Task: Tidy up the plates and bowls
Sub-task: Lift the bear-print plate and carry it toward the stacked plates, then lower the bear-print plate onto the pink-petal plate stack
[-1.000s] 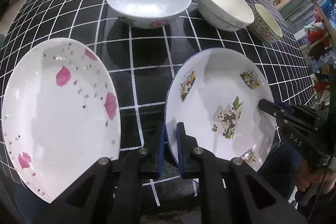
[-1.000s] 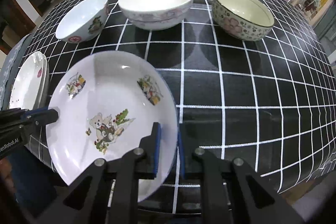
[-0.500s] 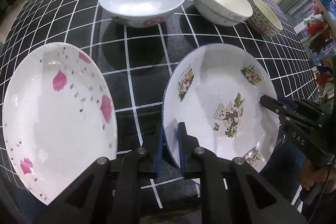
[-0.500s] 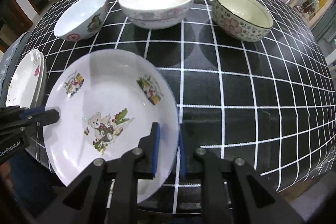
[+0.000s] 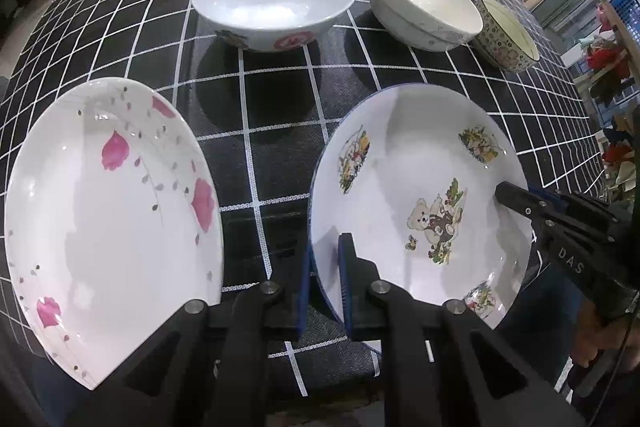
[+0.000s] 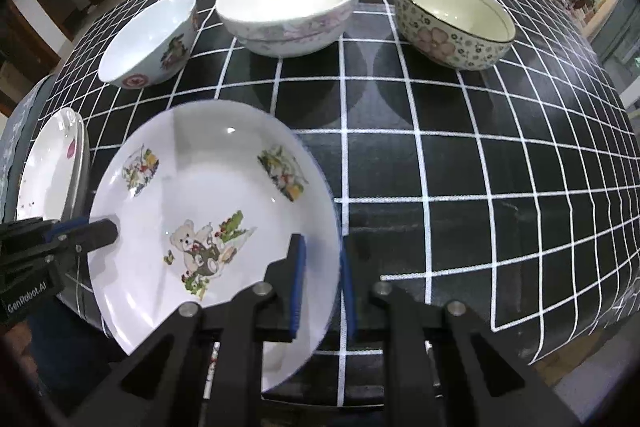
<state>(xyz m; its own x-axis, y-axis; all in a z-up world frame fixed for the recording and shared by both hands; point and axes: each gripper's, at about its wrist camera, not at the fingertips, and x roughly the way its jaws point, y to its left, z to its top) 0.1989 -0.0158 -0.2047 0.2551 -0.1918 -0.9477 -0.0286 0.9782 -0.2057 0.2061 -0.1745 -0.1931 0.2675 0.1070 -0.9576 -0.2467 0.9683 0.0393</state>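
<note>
A white plate with a teddy bear print [image 5: 420, 187] [image 6: 208, 223] is held between both grippers, just above the table's front edge. My left gripper [image 5: 323, 259] is shut on its left rim. My right gripper [image 6: 322, 263] is shut on its right rim. A white plate with pink flowers [image 5: 100, 211] [image 6: 48, 171] lies to the left on the table. Three bowls stand at the back: a white bowl with a red mark [image 5: 272, 3] [image 6: 152, 39], a cream bowl [image 5: 424, 7] [image 6: 288, 7] and a flower-patterned bowl [image 5: 508, 35] [image 6: 456, 23].
The table has a black cloth with a white grid [image 6: 480, 187]. Its front edge lies under the grippers. Cabinets and shelves stand behind the table.
The bear plate has shifted slightly with both grippers still shut on its rims. The bowls and the pink-flower plate have not moved.
</note>
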